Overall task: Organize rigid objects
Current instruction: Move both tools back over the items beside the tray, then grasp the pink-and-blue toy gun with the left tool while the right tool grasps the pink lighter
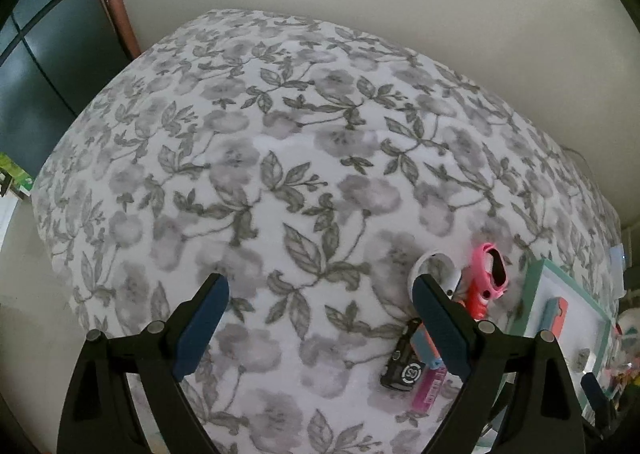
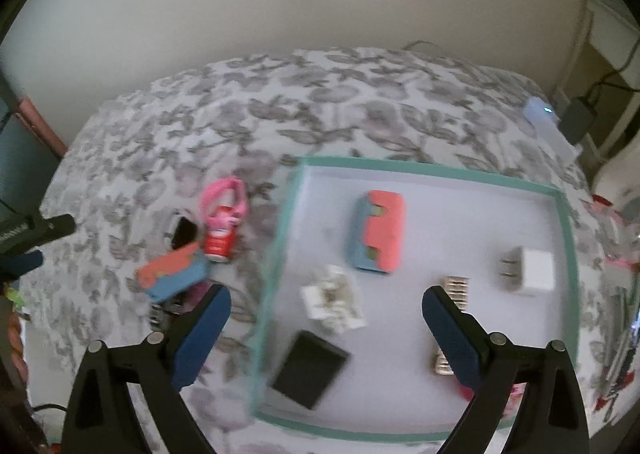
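Observation:
My left gripper [image 1: 320,281] is open over bare floral cloth, nothing between its fingers. To its right lies a cluster: a white ring [image 1: 432,266], a pink toy [image 1: 490,270], a small black device [image 1: 402,366] and a magenta tube [image 1: 430,386]. My right gripper [image 2: 328,293] is open above the teal-rimmed white tray [image 2: 420,168]. In the tray lie a blue-and-orange case [image 2: 380,232], a white plug charger [image 2: 532,270], a black box [image 2: 310,368], a white crumpled piece [image 2: 334,300] and small metal parts [image 2: 456,290]. Left of the tray sit the pink toy with a red can [image 2: 220,242] and a second blue-and-orange case [image 2: 174,270].
A floral cloth [image 1: 260,174] covers the table, with a pale wall behind it. A white device with a light [image 2: 540,112] and a black adapter [image 2: 578,120] sit at the far right corner. Clutter lies past the tray's right side [image 2: 618,318]. A dark cabinet [image 1: 40,66] stands at left.

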Motion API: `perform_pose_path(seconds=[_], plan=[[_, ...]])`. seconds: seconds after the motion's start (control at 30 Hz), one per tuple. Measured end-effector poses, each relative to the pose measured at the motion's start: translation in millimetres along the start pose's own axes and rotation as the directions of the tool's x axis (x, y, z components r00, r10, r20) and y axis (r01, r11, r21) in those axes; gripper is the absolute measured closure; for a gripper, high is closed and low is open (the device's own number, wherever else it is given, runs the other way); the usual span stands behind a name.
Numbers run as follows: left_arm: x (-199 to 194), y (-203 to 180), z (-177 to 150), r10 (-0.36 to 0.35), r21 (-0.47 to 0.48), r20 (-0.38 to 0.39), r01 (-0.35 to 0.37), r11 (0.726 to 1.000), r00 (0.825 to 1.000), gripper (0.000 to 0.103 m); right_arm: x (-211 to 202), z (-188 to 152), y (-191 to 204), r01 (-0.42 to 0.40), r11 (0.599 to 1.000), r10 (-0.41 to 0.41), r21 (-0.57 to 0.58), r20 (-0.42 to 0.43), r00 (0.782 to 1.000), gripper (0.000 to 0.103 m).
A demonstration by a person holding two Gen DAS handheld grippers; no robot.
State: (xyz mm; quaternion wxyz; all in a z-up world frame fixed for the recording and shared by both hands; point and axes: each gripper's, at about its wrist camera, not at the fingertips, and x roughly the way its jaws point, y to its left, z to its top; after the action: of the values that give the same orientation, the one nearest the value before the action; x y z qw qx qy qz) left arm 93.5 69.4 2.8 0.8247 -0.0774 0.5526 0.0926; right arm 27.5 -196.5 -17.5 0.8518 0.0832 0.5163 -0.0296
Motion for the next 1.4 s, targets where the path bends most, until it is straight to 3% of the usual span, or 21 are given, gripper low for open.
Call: perform_pose_path(seconds=[0.37,0.67,0.77,0.97,1.33,1.4], plan=[[23.7,-16.7,-7.5,-0.022,0.082,-0.082,0.029,0.996,0.996,0.010,31.6,-9.7,64.3,-0.021,0.989,0.012,-0.147,-0.060,0.998,0.006],[58.4,-21.0,-20.2,-0.013,0.095,-0.192,0.032,0.995,0.981,0.010,56.4,-21.2,87.1,0.000,0.975,-0.026,-0.220,-0.112,0.993,0.025],[59.4,-18.2,-20.2,-0.021,0.077,-0.195,0.037,0.996,0.980,0.010,58.5,-23.7,94.5,-0.004,0.971,-0.025,-0.239,-0.120,0.992,0.036],[58.5,-17.1,-20.3,-0.033,0.071,-0.191,0.048,0.996,0.981,0.010,60.0,-30.2,113.6,0.008,0.951,-0.048,-0.309,-0.120,0.992,0.045],[61.7,-31.6,-27.8,-0.041,0.102,-0.206,0.063,0.993,0.978,0.010,80.5,-38.3,112.3,-0.035,0.960,-0.019,-0.278,-0.190,0.982,0.057],[61.5,-32.8,-29.5,-0.044,0.106,-0.210,0.068,0.992,0.977,0.010,82.3,-39.0,109.2,-0.029,0.962,-0.028,-0.272,-0.200,0.979,0.064]])
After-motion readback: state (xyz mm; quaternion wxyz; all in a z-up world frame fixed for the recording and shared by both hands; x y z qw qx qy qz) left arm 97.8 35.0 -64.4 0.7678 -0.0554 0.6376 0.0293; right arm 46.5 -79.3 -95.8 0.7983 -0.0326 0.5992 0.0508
